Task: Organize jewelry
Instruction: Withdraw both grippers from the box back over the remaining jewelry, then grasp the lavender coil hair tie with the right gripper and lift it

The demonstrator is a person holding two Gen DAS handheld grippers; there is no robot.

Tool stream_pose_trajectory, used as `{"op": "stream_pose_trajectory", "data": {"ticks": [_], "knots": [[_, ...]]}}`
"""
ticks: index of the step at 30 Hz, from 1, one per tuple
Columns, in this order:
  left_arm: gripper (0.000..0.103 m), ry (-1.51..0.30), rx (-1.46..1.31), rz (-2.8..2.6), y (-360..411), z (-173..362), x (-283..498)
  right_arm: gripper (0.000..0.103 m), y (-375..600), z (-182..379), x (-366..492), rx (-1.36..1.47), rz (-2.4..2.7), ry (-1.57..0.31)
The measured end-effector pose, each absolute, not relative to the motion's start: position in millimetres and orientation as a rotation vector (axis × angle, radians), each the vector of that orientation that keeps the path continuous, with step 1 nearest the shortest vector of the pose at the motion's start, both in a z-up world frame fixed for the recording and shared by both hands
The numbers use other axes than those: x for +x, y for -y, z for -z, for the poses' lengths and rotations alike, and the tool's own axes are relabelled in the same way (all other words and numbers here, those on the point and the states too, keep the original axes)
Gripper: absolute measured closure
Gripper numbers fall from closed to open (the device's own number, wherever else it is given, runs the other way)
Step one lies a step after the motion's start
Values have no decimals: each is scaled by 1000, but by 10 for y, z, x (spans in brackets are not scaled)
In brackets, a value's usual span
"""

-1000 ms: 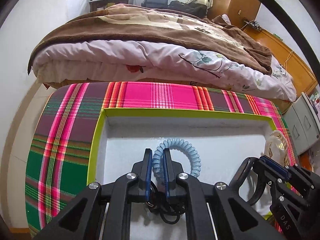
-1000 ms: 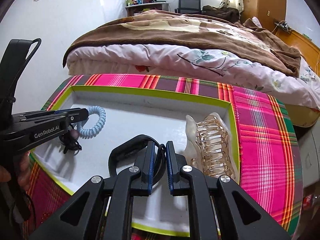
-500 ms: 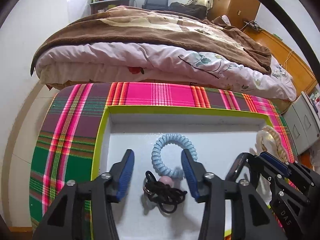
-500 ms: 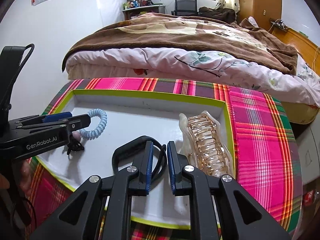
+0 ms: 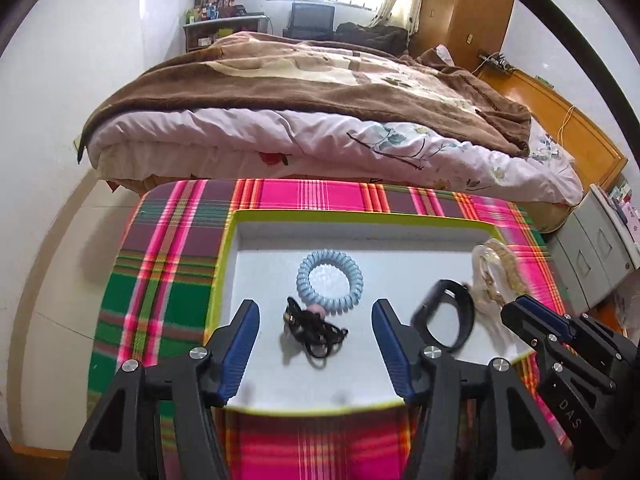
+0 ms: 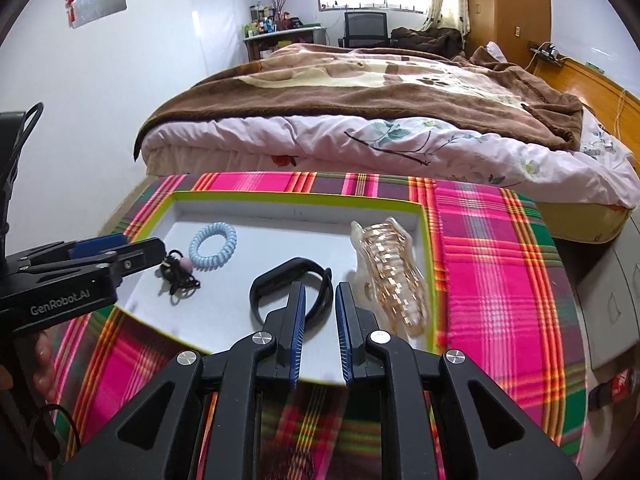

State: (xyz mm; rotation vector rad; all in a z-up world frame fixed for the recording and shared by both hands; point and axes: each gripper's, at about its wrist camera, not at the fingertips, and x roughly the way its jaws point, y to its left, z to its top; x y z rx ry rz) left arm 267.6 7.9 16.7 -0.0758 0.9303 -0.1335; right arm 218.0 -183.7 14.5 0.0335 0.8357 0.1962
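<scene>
A plaid-covered table (image 5: 168, 280), perhaps round, carries a green-rimmed white tray (image 5: 228, 248).

In the tray (image 6: 427, 248): blue coil tie (image 6: 213, 245) far left, black ties (image 6: 178, 276) beside it (tangled), black band (image 6: 292, 284) centre, clear claw clip (image 6: 394, 276) right.

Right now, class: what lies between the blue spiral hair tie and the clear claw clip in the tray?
The black wristband, seen in the right wrist view.

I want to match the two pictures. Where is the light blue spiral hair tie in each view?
Left wrist view: the blue spiral hair tie lies mid-tray, centre of the picture.
Right wrist view: it lies in the tray's far left part.
Shared landmark: the black hair ties with a pink bead, touching it on the near side.
</scene>
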Motion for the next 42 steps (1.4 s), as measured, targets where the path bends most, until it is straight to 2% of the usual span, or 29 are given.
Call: {"op": "stream_pose_trajectory", "data": {"ticks": [6,11,23,27,40,42], "knots": [[42,-896,-86,140,-160,-324,2244,86,1940,-224,1835,43,-207,-811],[38,-862,-93,158,-235,-377,1797,78,2061,-170,1517,86,-225,-818],[34,-895,-150,176,-391,-70,995,77,2044,185,1084,67,-310,-913],[34,-897,-170,166,-475,-28,854,65,1962,266,1028,51,-349,-932],[33,-917,-184,166,-530,32,689,66,1784,382,899,-42,-356,-948],[33,-926,-182,169,-507,55,683,72,1779,383,868,-61,-349,-941]]}}
